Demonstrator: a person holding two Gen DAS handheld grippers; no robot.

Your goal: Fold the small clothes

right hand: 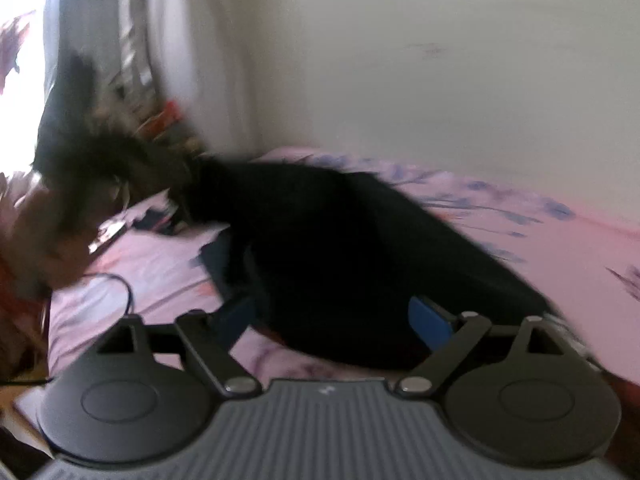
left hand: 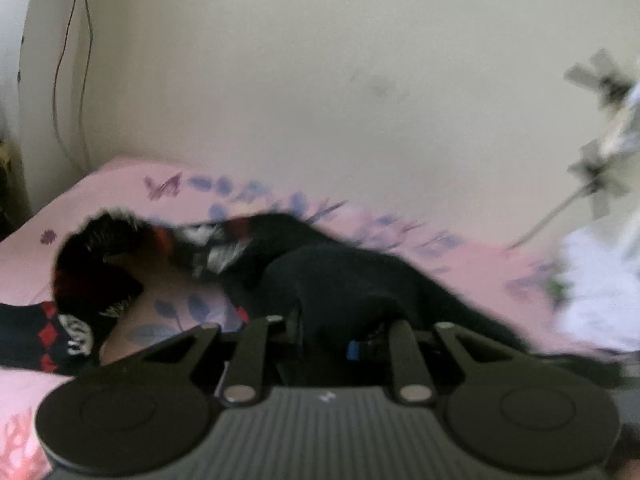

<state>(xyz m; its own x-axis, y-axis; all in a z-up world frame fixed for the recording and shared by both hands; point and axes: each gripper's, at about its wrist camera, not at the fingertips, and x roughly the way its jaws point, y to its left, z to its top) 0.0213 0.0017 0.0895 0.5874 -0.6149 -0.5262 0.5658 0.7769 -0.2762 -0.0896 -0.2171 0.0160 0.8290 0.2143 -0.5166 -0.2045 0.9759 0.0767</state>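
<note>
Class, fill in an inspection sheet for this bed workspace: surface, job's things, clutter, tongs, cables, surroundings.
Surface: pink floral bedsheet, rumpled.
Job's things: black garment with a red and white pattern, bunched, not yet folded.
Clutter: white cloth at the sheet's edge.
Tongs: left tongs closed on the black garment; right tongs open, garment between the fingers.
Cables: thin wires on the wall; black cable on the sheet.
Surroundings: cream wall; blurred.

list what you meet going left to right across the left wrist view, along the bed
patterned dark sock with red diamonds → black fuzzy garment with red and white → plain black garment running into the left gripper → white cloth, all on the pink floral bedsheet
</note>
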